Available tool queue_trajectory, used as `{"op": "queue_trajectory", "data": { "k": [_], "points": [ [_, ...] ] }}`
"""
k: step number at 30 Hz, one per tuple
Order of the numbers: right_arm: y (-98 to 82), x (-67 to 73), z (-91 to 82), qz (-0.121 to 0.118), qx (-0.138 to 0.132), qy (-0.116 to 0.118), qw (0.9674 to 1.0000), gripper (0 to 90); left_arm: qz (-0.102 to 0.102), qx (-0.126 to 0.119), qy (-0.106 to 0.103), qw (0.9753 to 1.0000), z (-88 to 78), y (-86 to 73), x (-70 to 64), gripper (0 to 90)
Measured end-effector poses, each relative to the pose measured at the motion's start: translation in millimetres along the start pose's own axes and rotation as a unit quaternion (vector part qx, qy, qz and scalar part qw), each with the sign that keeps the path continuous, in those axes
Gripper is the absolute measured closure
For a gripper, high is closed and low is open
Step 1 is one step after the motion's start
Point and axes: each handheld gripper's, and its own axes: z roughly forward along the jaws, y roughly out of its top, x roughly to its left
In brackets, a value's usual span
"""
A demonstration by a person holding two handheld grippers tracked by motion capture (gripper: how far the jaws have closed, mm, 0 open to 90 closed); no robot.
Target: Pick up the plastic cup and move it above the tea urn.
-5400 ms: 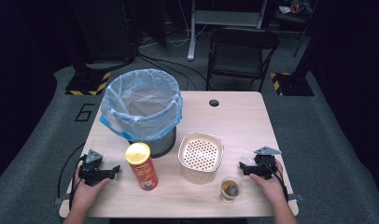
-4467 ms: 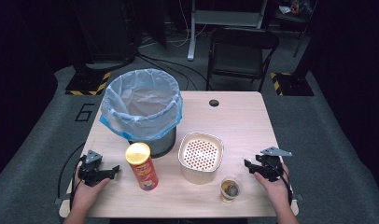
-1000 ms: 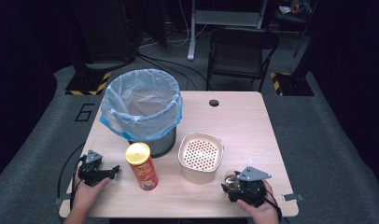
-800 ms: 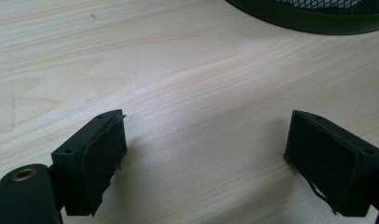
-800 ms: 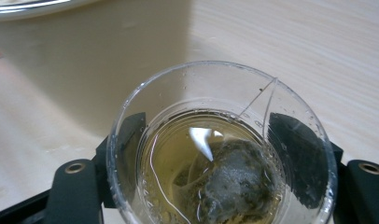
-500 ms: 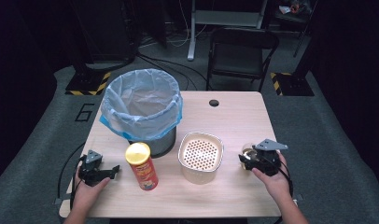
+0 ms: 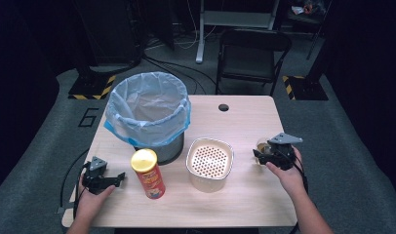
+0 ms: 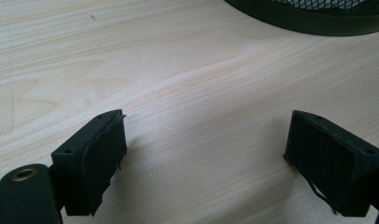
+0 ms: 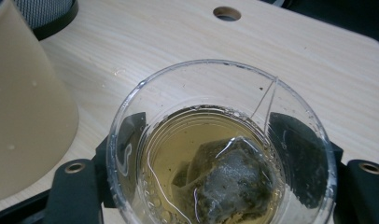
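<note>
Table inventory, left to right: idle tool, canister, bin, strainer pot, gripped cup.

Left gripper [image 7: 104, 178] resting on table [image 7: 245, 122], jaws apart and empty, presumably parked; red canister [image 7: 148, 173] upright beside it; lined bin [image 7: 148, 113] behind; cream strainer pot [image 7: 209, 163] centre; right gripper [image 7: 264, 155] clamped either side of clear cup [image 9: 220, 144] near the right edge, kept upright, likely so tea and tea bag [image 9: 229, 179] don't spill.
</note>
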Motion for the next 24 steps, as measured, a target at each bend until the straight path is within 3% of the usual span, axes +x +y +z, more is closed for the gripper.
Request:
{"op": "queue_trajectory", "data": {
  "k": [13, 21, 24],
  "points": [
    [-29.8, 4.9, 8.2, 0.011, 0.024, 0.016, 0.9995, 28.5, 0.001, 0.000, 0.000, 1.0000, 0.0, 0.0, 0.0, 11.8],
    [-37.5, 0.3, 6.7, 0.029, 0.014, 0.024, 0.9992, 26.3, 0.001, 0.000, 0.000, 1.0000, 0.0, 0.0, 0.0, 11.8],
    [-38.6, 0.6, 5.7, 0.026, 0.012, 0.015, 0.9995, 18.4, 0.001, 0.000, 0.000, 1.0000, 0.0, 0.0, 0.1, 11.8]
  ]
}}
